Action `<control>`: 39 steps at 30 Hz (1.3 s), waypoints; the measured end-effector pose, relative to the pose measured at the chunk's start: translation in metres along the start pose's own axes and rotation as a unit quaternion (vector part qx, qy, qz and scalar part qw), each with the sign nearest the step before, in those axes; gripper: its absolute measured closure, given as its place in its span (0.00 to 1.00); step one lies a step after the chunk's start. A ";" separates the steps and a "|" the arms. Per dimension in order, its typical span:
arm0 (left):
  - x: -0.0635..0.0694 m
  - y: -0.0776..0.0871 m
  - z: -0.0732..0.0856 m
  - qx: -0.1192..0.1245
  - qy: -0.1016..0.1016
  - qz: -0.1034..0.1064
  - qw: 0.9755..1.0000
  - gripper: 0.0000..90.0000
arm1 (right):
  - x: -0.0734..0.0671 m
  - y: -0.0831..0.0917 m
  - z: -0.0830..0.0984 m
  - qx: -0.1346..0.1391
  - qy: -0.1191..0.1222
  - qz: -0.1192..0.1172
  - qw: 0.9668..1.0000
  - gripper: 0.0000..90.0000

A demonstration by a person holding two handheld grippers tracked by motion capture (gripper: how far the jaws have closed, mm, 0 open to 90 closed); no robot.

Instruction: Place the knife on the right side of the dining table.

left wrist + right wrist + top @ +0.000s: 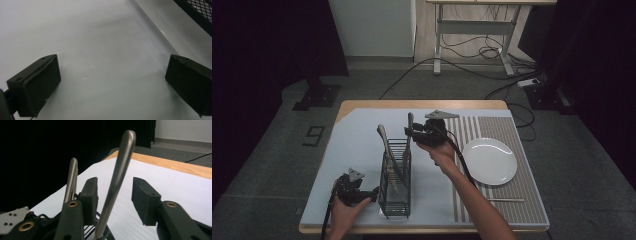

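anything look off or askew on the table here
Nothing spilled or damaged. The one odd thing is a lone chopstick-like stick lying flat on the striped mat below the plate, while the other utensils stand leaning in the black rack.

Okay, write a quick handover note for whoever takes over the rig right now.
Left gripper: open, holding nothing, low over the blue mat beside the near end of the wire caddy.
Right gripper: open, its fingers either side of a utensil handle standing in the caddy, not yet closed on it.
A second handle stands in the caddy too.
White plate sits empty on the striped placemat, a thin stick near it.
Nothing removed yet. Likely next: close on the handle and lift it out.
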State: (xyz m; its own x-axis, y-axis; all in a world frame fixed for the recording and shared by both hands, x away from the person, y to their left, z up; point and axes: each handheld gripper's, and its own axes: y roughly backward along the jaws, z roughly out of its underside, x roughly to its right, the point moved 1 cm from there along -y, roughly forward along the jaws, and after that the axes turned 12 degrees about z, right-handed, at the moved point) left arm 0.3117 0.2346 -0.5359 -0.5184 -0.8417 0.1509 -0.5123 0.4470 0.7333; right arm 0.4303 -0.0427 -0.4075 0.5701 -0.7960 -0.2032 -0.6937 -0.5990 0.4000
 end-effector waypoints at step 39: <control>0.000 0.000 0.000 -0.001 0.000 0.000 1.000 0.00 | -0.003 0.023 -0.002 -0.010 -0.016 -0.093 0.995 0.93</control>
State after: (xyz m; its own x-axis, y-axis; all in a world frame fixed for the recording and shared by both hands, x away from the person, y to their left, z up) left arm 0.3117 0.2347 -0.5359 -0.5186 -0.8416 0.1508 -0.5110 0.4465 0.7345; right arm 0.4137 -0.0538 -0.3958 0.6736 -0.6736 -0.3042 -0.5677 -0.7351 0.3706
